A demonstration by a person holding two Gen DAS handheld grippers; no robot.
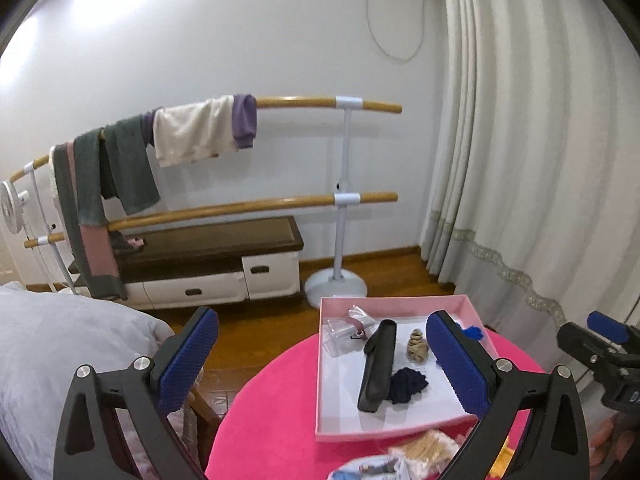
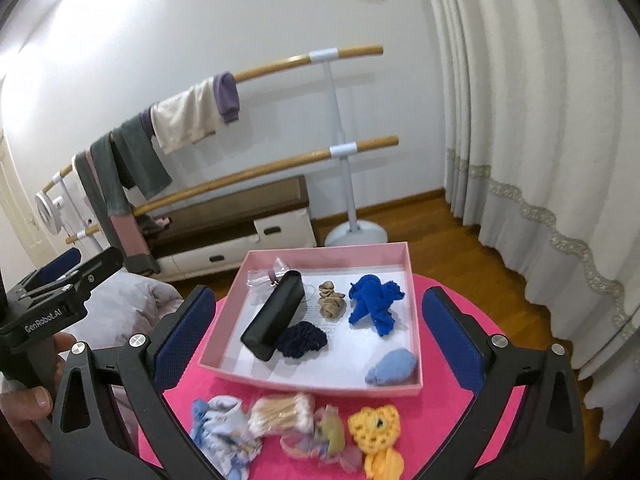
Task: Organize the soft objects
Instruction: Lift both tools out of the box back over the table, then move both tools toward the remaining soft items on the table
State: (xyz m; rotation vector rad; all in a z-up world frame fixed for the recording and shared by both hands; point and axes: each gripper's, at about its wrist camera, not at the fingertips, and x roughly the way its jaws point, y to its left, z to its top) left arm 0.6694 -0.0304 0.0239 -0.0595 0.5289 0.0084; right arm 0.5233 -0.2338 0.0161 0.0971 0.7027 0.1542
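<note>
A pink box (image 2: 414, 320) stands on a round pink table (image 2: 436, 432). In it lie a bright blue cloth (image 2: 374, 304), a light blue roll (image 2: 394, 368), a navy bundle (image 2: 302, 338), a beige bundle (image 2: 331, 303) and a black case (image 2: 276, 314). In front of the box lie a pale blue cloth (image 2: 224, 432), a tan bundle (image 2: 282, 414), a pastel cloth (image 2: 332, 434) and a yellow knit piece (image 2: 374, 434). My right gripper (image 2: 320, 324) is open and empty above the table's near edge. My left gripper (image 1: 324, 356) is open and empty, left of the box (image 1: 324, 364).
A wooden double-bar rack (image 2: 280, 164) with hung clothes stands by the wall, over a low bench with drawers (image 2: 240, 236). White curtains (image 2: 540, 160) hang at the right. Grey bedding (image 1: 60, 360) lies at the left. A clear plastic bag (image 2: 264, 276) lies in the box's far corner.
</note>
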